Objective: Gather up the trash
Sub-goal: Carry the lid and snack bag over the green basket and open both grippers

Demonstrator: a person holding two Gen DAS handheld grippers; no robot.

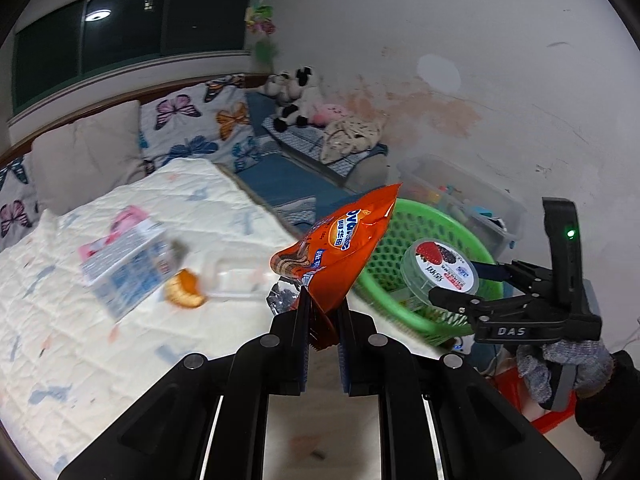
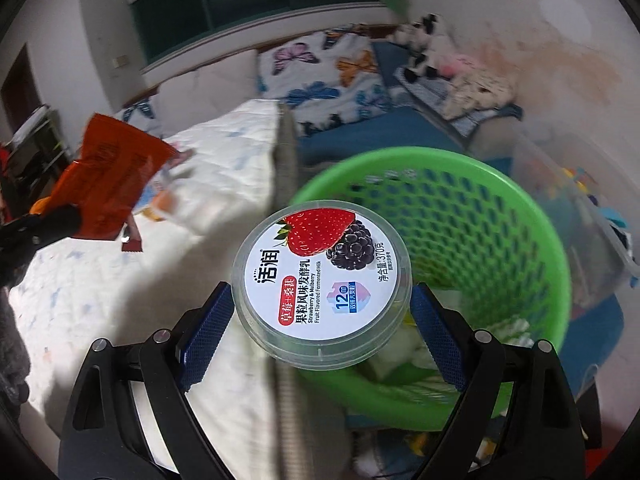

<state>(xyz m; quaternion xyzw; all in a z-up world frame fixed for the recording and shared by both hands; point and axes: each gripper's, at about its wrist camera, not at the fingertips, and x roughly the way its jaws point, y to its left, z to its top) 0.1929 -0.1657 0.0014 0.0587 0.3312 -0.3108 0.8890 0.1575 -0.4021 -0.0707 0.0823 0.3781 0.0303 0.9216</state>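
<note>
Crumpled orange snack bag (image 1: 336, 252) pinched in left claw (image 1: 323, 334); right claw (image 2: 322, 320) grips round yogurt tub (image 2: 322, 282).

The orange snack bag (image 1: 340, 252) stands upright in the air, pinched at its bottom corner, crumpled and torn open at the top; the round yogurt tub (image 2: 322, 284) with a strawberry and mulberry lid is held level by its sides, over the near rim of the green basket (image 2: 500, 216); on the white bed (image 1: 100, 340) lie a blue-and-white carton (image 1: 124, 268), a clear plastic tray (image 1: 236, 280) and an orange peel (image 1: 185, 290); paper scraps sit in the basket's bottom.
</note>
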